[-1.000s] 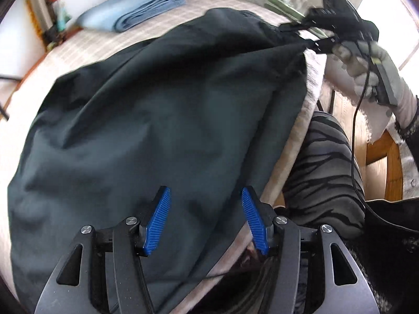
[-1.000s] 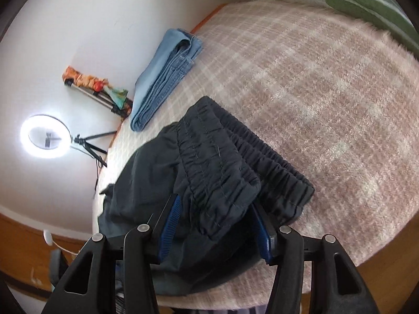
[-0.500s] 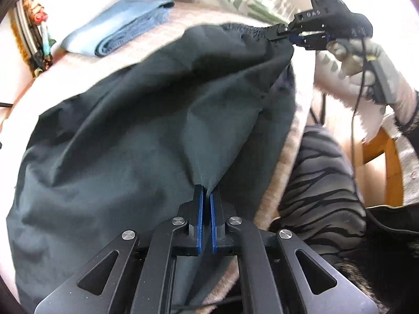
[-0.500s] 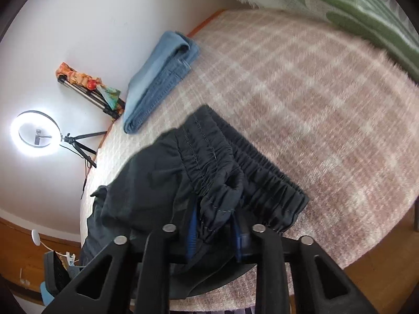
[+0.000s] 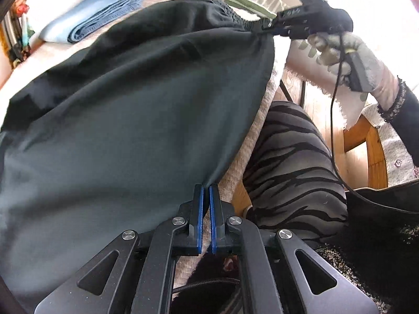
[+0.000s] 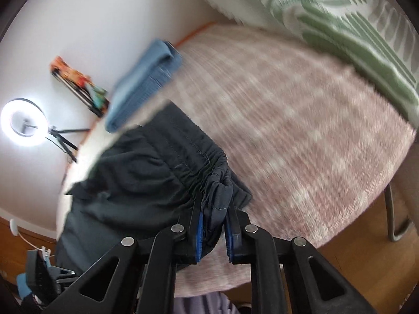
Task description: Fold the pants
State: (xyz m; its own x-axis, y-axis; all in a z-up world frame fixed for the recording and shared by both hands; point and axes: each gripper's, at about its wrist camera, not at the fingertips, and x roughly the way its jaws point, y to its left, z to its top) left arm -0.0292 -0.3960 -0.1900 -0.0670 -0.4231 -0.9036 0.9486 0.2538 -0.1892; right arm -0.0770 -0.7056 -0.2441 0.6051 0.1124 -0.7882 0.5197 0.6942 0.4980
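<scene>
Dark pants [image 5: 131, 117] lie spread over the bed. My left gripper [image 5: 206, 187] is shut on their near side edge, with the cloth pinched at the fingertips. In the right wrist view the gathered elastic waistband [image 6: 199, 157] bunches between the blue pads of my right gripper [image 6: 213, 209]. Its jaws are closing and press on the waistband. The left wrist view shows that right gripper [image 5: 272, 24] at the top right, held by a gloved hand [image 5: 348, 57]. The pants' edge runs taut between the two grippers. The legs trail off to the left, partly hidden.
Folded blue jeans [image 6: 146, 78] lie at the bed's far side by the wall. A pink checked blanket [image 6: 288, 130] covers the bed, with a green-and-white pillow [image 6: 340, 21] beyond. A ring light [image 6: 23, 120] stands on the floor. The person's striped leg [image 5: 293, 170] is beside the bed edge.
Both grippers went from open to closed on the pants, left on the side edge, right on the waistband. The cloth between them has lifted and pulled taut.
</scene>
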